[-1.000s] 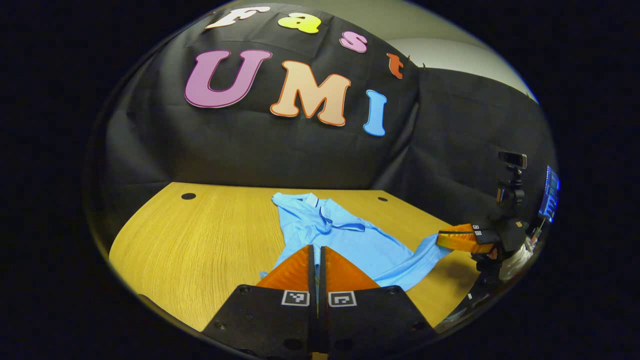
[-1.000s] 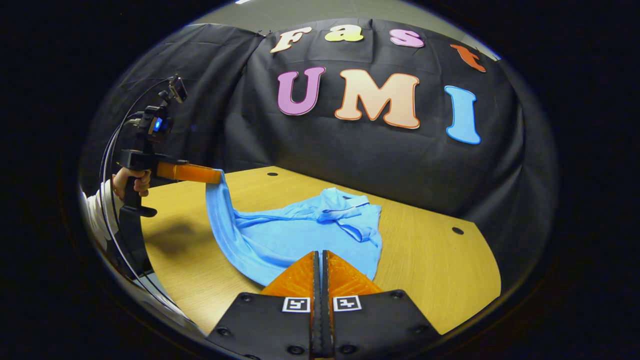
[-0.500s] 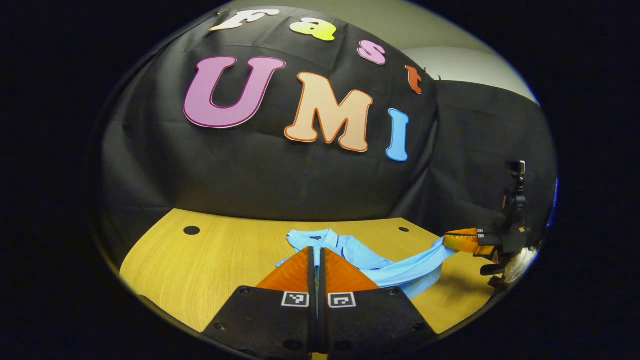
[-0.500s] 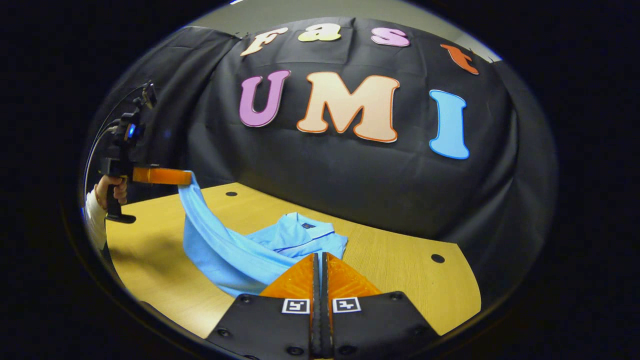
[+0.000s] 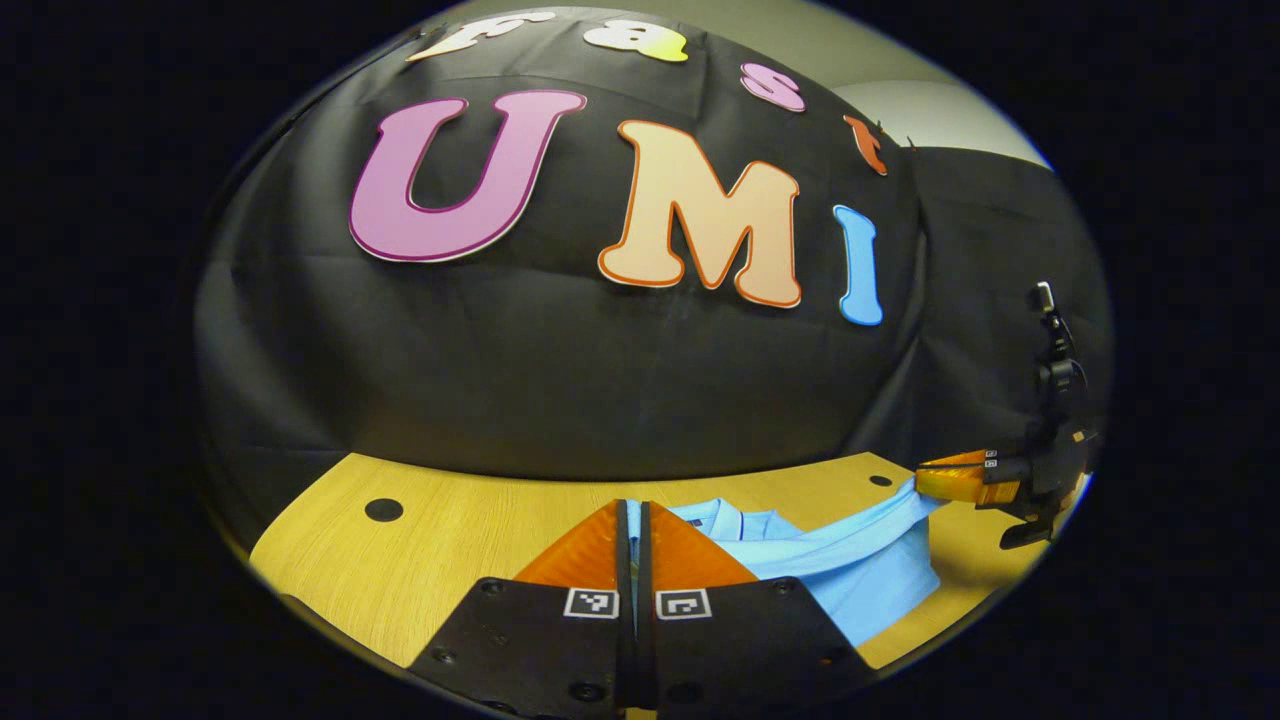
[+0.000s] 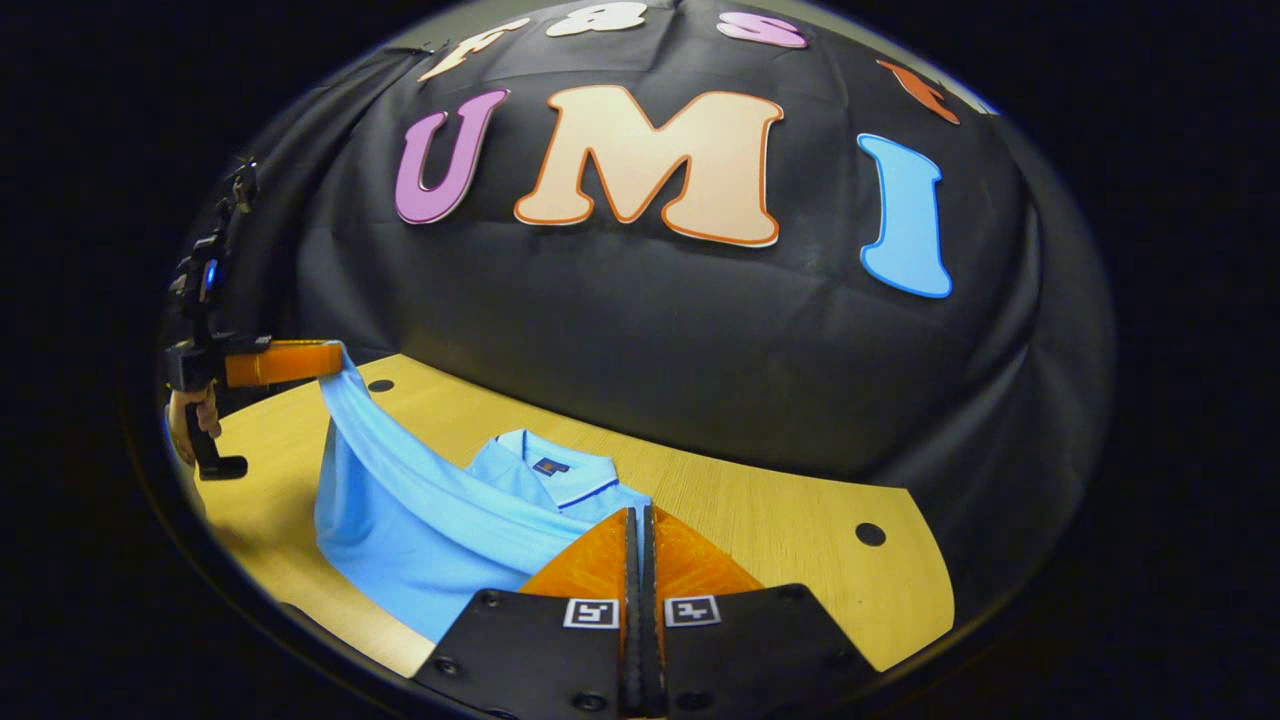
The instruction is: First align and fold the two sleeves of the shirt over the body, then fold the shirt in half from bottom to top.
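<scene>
From my seat, the wooden table (image 6: 800, 505) carries the light blue polo shirt (image 6: 420, 510), with two dark round holes in the tabletop, one at each far side (image 6: 870, 533) (image 5: 384, 509). The black cloth wall (image 6: 640, 330) hangs just behind the table's far edge and closes off the back.

In the left gripper view my left gripper (image 5: 633, 520) has its fingers pressed together with a thin strip of blue fabric between them, so it pinches the shirt's hem. In the right gripper view the right gripper (image 6: 636, 525) is likewise closed tight, and the cloth runs right up to its tips; it appears to pinch the hem as well.

The shirt's collar (image 6: 548, 468) lies flat on the table toward the wall, and the lifted lower edge stretches as a taut band between the two grippers, raised above the body of the shirt.

At the left edge of the right gripper view a hand (image 6: 185, 420) grips the other gripper's handle.

No containers on the table
</scene>
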{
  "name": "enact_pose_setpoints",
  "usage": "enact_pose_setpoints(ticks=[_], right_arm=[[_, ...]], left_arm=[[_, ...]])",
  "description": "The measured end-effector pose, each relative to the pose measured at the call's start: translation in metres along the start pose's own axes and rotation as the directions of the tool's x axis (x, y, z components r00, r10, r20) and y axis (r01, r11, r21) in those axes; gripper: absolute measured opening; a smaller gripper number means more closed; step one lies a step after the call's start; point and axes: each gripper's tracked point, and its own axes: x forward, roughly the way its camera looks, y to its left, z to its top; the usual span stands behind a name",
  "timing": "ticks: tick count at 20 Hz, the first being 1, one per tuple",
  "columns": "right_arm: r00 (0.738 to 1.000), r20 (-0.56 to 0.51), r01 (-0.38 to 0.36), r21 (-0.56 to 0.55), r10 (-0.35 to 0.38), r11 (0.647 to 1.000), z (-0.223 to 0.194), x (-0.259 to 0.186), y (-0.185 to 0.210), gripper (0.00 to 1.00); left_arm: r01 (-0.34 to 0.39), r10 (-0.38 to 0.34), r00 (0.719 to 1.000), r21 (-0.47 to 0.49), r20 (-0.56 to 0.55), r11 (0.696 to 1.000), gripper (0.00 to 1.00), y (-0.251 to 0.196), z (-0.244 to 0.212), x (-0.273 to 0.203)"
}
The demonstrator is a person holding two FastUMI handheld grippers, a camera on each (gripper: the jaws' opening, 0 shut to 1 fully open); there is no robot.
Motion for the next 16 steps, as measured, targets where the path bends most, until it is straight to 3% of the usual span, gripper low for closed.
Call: enact_pose_setpoints(ticks=[5,9,13,15,16], right_arm=[[0.995,-0.044,0.088,0.009,-0.088,0.996,-0.008,0.069,-0.015,0.02],[0.988,-0.092,0.134,0.071,-0.127,0.988,-0.034,0.108,-0.026,0.02],[0.985,-0.102,0.15,0.123,-0.138,0.981,-0.045,0.122,-0.028,0.02],[0.984,-0.102,0.16,0.132,-0.147,0.978,-0.045,0.121,-0.032,0.07],[0.984,-0.103,0.159,0.142,-0.145,0.977,-0.044,0.12,-0.032,0.15]], left_arm=[[-0.082,0.084,0.996,0.04,-0.035,0.996,0.0,0.029,-0.028,0.056],[-0.151,0.141,0.986,-0.134,-0.087,0.979,0.0,0.048,-0.046,0.088],[-0.211,0.202,0.972,-0.068,-0.118,0.975,0.0,0.058,-0.066,0.107],[-0.249,0.243,0.962,-0.034,-0.122,0.968,0.0,0.066,-0.066,0.108],[-0.264,0.259,0.958,-0.027,-0.12,0.964,0.05,0.07,-0.066,0.109]])
